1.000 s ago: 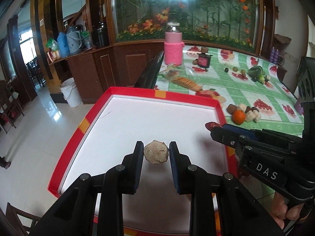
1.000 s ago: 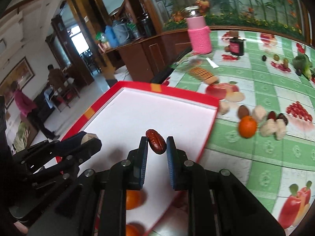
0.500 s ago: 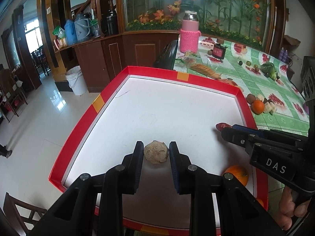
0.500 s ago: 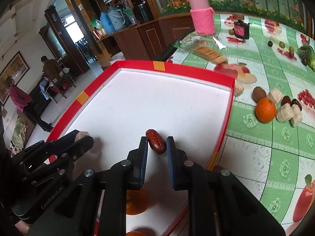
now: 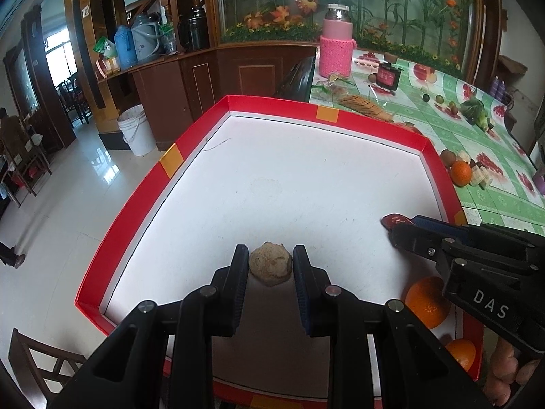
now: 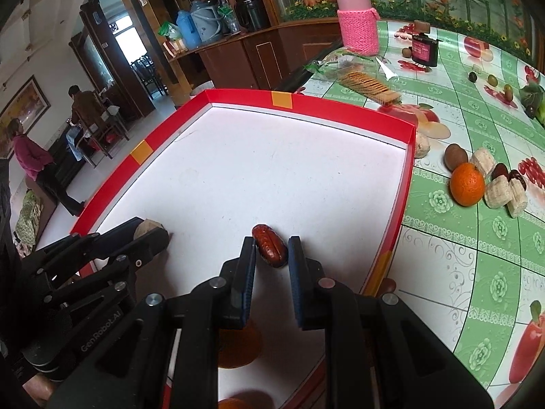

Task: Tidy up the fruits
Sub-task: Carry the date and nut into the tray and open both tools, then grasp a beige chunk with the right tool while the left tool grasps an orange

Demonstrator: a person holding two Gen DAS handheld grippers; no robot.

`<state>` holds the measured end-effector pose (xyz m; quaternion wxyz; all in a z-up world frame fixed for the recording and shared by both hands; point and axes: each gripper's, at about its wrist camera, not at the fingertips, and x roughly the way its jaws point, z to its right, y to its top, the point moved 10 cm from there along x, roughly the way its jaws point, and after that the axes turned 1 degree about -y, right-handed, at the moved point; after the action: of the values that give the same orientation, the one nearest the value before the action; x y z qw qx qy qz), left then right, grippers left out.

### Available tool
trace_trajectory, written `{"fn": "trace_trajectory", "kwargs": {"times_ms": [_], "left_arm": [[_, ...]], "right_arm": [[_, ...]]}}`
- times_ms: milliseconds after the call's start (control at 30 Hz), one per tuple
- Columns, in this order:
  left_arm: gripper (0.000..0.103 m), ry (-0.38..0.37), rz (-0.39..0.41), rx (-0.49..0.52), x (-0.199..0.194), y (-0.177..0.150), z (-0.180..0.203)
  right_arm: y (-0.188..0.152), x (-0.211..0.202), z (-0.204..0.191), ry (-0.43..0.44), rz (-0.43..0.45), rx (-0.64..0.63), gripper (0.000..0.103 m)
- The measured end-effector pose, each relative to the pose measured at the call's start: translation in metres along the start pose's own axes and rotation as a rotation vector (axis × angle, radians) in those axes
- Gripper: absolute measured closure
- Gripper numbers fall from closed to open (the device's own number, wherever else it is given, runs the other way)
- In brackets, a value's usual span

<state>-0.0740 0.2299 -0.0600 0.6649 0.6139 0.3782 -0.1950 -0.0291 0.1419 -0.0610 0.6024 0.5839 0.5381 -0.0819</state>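
Between the fingers of the left gripper (image 5: pixel 269 266), as shown by the left wrist view, a rough tan fruit (image 5: pixel 270 268) is clamped above the white floor of the red-walled tray (image 5: pixel 170 167). To the right of these fingers the right gripper (image 5: pixel 395 225) is seen with a dark red date (image 5: pixel 394 219) at its tip. Two oranges (image 5: pixel 427 303) are already lodged in the tray corner below that gripper. Ahead and to the right, outside the tray, a small pile of fruit (image 5: pixel 465 170) remains on the desk (image 5: pixel 504 201).

From the right wrist view, the date (image 6: pixel 270 246) is shown pinched between the closed right fingers (image 6: pixel 246 266), over the tray floor near the right wall (image 6: pixel 396 211). The left gripper (image 6: pixel 150 235) is seen to the left, closed on the tan fruit. An orange (image 6: pixel 466 184), pale chunks (image 6: pixel 499 191) and further dates (image 6: pixel 517 179) lie on the desk, well to the right of the fingers.

The task is judged to be partly complete: two oranges are placed, two fruits are held and not yet released, and the desk pile is left to be collected.
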Motion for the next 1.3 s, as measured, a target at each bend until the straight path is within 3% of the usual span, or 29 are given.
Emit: {"fn": "trace_trajectory", "kwargs": {"times_ms": [167, 333, 400, 1300], "left_arm": [[0.07, 0.031, 0.001, 0.011, -0.002, 0.0, -0.001], [0.06, 0.055, 0.024, 0.017, -0.009, 0.005, 0.0], [0.059, 0.064, 0.037, 0.024, -0.013, 0.008, 0.001], [0.057, 0.069, 0.069, 0.088, -0.028, 0.022, 0.036]], "right_arm": [[0.001, -0.009, 0.002, 0.01, 0.023, 0.0, 0.079], [0.006, -0.023, 0.009, 0.016, 0.07, 0.017, 0.064], [0.008, -0.028, 0.013, 0.019, 0.09, 0.028, 0.062], [0.008, -0.052, 0.066, 0.039, 0.124, 0.127, 0.062]]}}
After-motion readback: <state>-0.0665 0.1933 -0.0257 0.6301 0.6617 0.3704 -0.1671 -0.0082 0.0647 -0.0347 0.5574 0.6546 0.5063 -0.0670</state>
